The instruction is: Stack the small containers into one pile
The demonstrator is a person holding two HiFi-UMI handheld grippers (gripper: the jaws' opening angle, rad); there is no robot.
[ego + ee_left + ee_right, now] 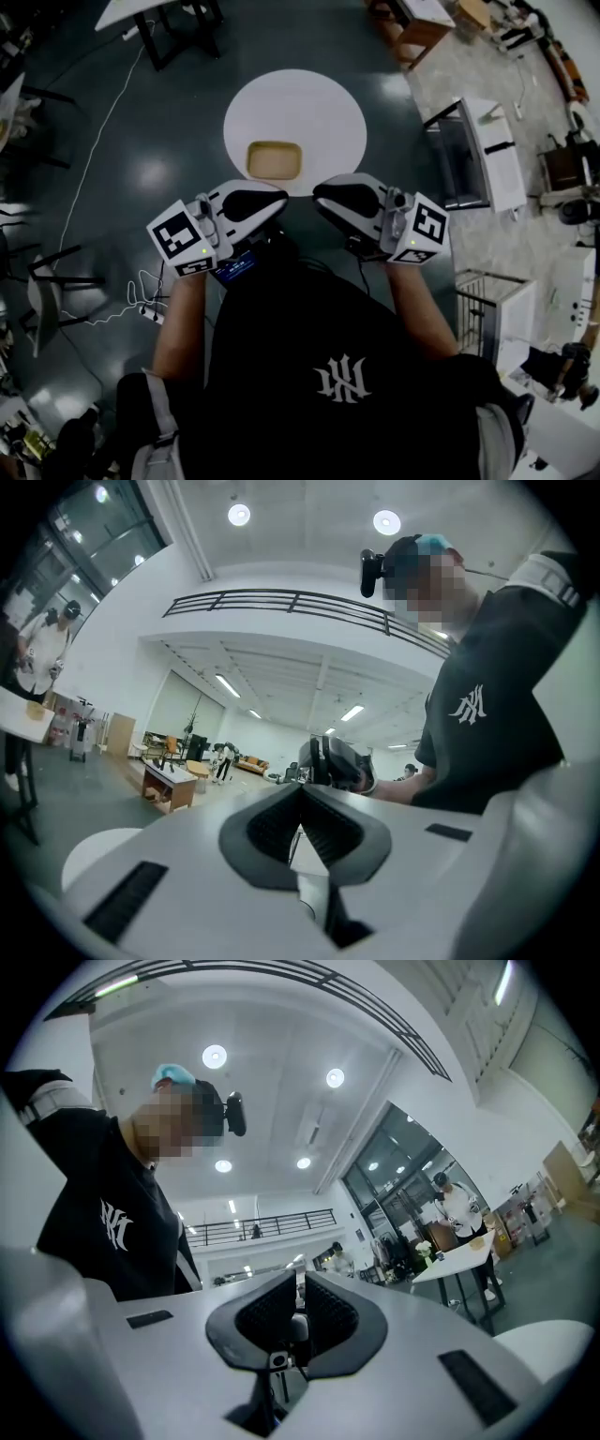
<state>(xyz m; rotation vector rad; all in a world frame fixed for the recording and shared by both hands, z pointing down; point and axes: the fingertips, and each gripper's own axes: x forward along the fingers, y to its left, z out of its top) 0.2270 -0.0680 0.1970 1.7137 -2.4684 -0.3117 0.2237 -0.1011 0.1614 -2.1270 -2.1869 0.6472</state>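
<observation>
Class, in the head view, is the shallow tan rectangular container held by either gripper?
No; the shallow tan rectangular container sits on the round white table, apart from the left gripper and right gripper.

A black short-sleeved T-shirt with a white chest logo is worn, with a teal cap and a black head camera. The left claw and the right claw are shelled in white, lined in ribbed black, and each is capped by 1 marker cube.

At upper centre, a tan container lies on a white table over a dark teal floor. The left gripper and right gripper are white and black with black-and-white square markers. The shirt is black, its emblem white.
</observation>
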